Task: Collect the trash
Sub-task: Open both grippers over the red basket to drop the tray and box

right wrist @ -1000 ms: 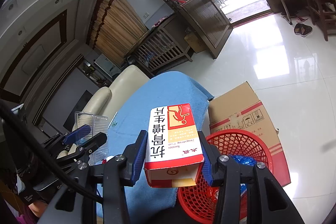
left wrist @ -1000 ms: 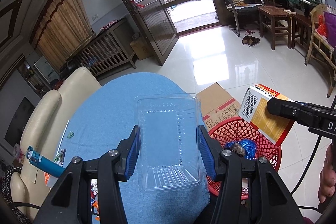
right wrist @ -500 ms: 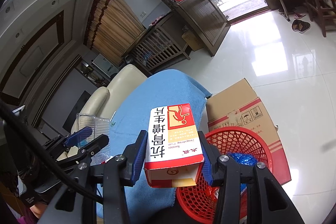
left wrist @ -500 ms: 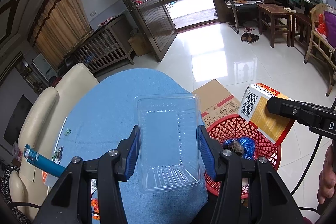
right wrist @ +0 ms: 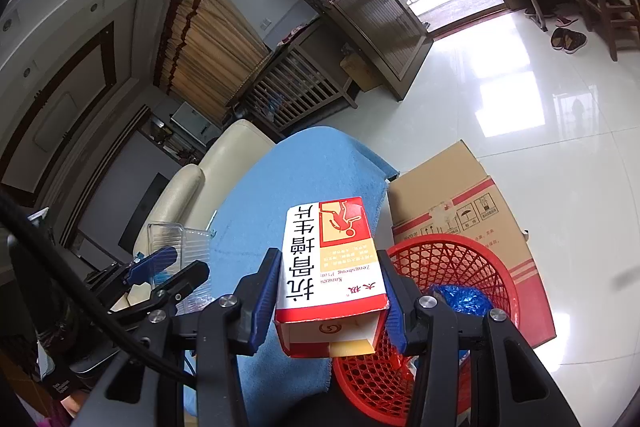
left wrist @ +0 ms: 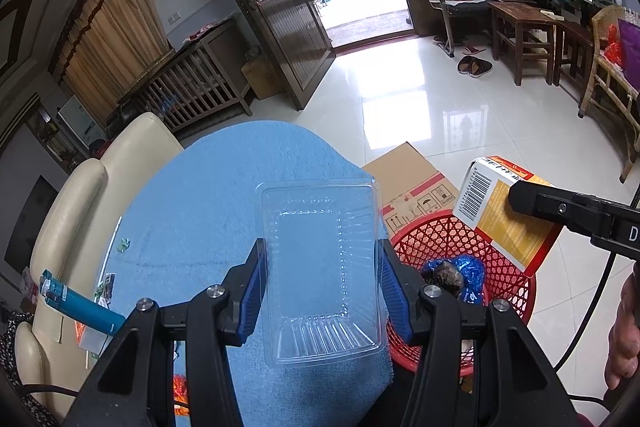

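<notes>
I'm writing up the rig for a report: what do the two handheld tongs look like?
Both the left tongs and the right tongs share one build: black angular plastic arms with silver screw heads, tipped by blue ribbed pads. A thin black cable trails from the right one, whose black body carries a white letter D.

I see a clear, glossy plastic tray (left wrist: 320, 267), a printed paper carton (right wrist: 332, 267), a rough blue cloth (left wrist: 224, 195) on the desk, a red plastic mesh basket (right wrist: 452, 259), glossy floor tiles (left wrist: 460, 131).
</notes>
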Motion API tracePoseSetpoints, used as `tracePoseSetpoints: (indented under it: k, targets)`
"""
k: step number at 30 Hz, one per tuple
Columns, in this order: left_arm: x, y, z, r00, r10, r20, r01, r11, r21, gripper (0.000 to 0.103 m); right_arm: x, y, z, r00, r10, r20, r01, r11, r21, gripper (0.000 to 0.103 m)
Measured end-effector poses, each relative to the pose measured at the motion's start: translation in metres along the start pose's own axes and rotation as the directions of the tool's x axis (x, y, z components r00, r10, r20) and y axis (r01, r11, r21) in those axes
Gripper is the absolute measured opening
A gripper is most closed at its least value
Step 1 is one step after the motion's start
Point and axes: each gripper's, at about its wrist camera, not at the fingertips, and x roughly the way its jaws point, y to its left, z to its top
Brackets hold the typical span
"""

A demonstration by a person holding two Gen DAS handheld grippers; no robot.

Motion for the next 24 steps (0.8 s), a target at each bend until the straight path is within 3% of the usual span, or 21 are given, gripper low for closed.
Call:
tracePoseSetpoints:
  k: [16,21,24]
  targets:
    - [0.010,-0.009,-0.002,0.997,-0.071,-0.022,0.071,0.998,0.002,0.057,0.007,-0.009,-0.001,1.000,-0.017,-0.017,0.017,0.999,0.039,0.051]
    - [0.015,-0.011,-0.004,0.991,-0.131,-0.035,0.130,0.991,-0.006,0.066,0.009,-0.017,-0.001,0.999,-0.037,-0.035,0.040,0.995,0.094,0.068]
    - [0.016,-0.008,-0.006,0.991,-0.128,-0.039,0.127,0.992,-0.015,0.066,0.009,-0.022,0.000,0.998,-0.043,-0.037,0.047,0.993,0.109,0.069]
